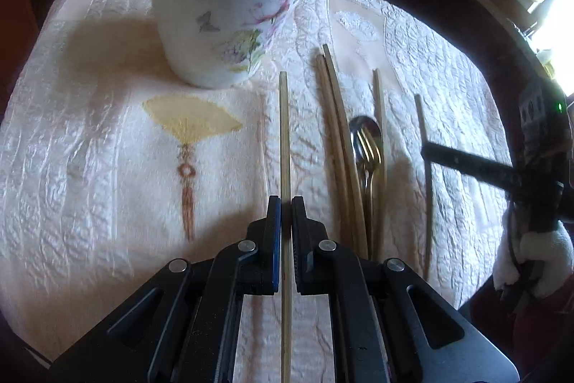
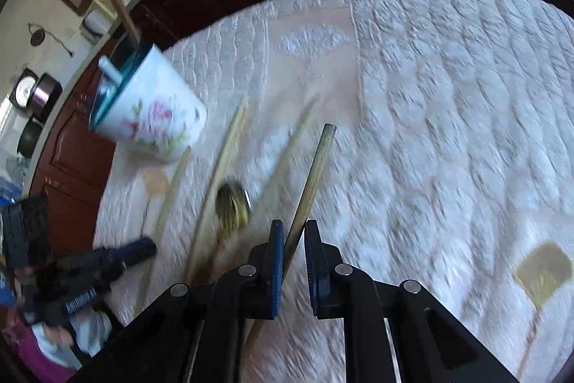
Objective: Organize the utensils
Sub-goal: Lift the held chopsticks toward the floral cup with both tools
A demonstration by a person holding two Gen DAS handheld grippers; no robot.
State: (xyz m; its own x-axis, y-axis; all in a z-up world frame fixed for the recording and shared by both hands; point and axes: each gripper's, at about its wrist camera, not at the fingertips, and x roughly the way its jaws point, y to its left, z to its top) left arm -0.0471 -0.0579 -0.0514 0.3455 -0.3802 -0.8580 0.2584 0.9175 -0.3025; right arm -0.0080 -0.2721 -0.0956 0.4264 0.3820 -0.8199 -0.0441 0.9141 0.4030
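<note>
black jaws of the left gripper (image 1: pixel 286 203) fill the bottom of the left wrist view, drawn in tight on a pale chopstick (image 1: pixel 284 131) that runs straight up between the pads toward the holder. across the quilted cream tablecloth (image 1: pixel 89 149), with its yellow fan embroidery (image 1: pixel 190 119), stands the floral utensil holder (image 1: pixel 229 20), white with a teal rim, upright near the far edge; a white handle and a metal handle stick out of its top.

right of the gripped stick lie a pair of chopsticks (image 1: pixel 337 139) side by side and touching, then a spoon (image 1: pixel 364 131) with a gold fork (image 1: pixel 369 149) lying on its bowl, then one single chopstick (image 1: pixel 378 103) just beside them.

from the right wrist view, the right gripper (image 2: pixel 294 232) has its blue pads close around a darker chopstick (image 2: pixel 315 174) that slants up and to the right; the frame is blurred, so it probably grips the stick, though contact on the right pad is hard to confirm. that stick looks lifted off the cloth.
</note>
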